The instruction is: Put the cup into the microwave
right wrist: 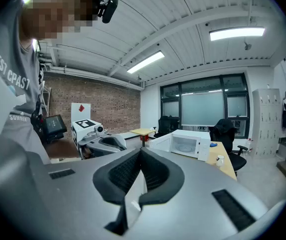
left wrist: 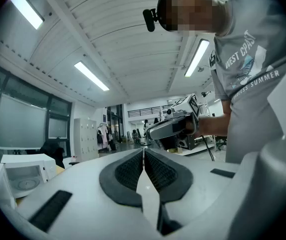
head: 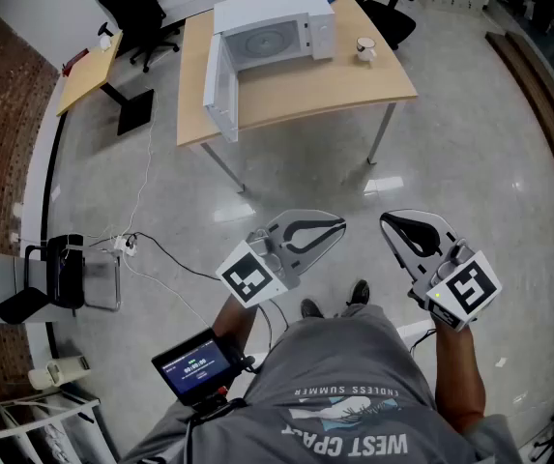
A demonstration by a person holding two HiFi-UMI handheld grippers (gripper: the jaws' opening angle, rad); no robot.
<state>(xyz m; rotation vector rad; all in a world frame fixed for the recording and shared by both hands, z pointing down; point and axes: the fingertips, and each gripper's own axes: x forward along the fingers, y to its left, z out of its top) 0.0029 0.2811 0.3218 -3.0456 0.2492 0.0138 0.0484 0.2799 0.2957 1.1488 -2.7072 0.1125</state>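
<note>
While left gripper (head: 338, 226) and right gripper (head: 386, 219) sit closed, empty, well off the table (head: 301, 90), cup (head: 364, 48) stands upright, handle seemingly toward the open microwave (head: 275, 27), bare top around it.

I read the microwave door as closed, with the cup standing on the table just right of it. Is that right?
Not quite. The microwave has its door open, swung out at its left side, as the head view shows. The cup does stand on the table just right of it.
</note>
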